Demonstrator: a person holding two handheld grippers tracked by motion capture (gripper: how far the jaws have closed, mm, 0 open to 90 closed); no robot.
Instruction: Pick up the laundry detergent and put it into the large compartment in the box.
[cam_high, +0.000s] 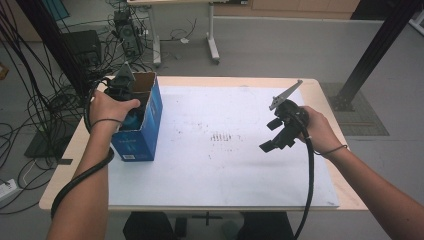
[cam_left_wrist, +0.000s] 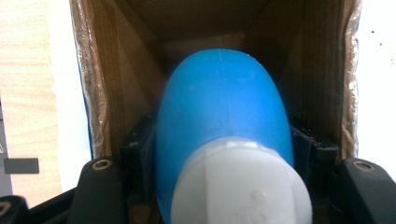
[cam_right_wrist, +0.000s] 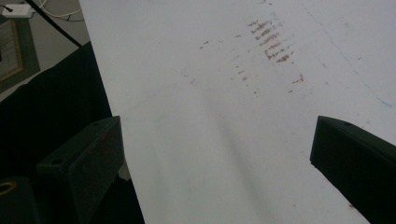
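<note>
Your left gripper (cam_high: 123, 95) points down into the open top of a blue box (cam_high: 142, 127) that stands near the left edge of the table (cam_high: 320, 90). Its jaws are pressed tight on a blue bottle (cam_left_wrist: 224, 107) with a white cap (cam_left_wrist: 240, 186). In the left gripper view the bottle sits right between the two jaws, one on each side of it. The white cap is the part nearest the camera, and the round blue end points deep into the brown inside of the box. The bottom of the box is dark and hard to make out. In the high view your left hand (cam_high: 110, 107) covers most of the gripper, and you can see just a bit of blue under it.

Your right gripper (cam_high: 280, 130) is up in the air over the white sheet (cam_high: 225, 175), well apart from the box. Its jaws are wide apart and hold nothing. Between them, farther on, there are small brown marks (cam_right_wrist: 273, 39) on the sheet.
</note>
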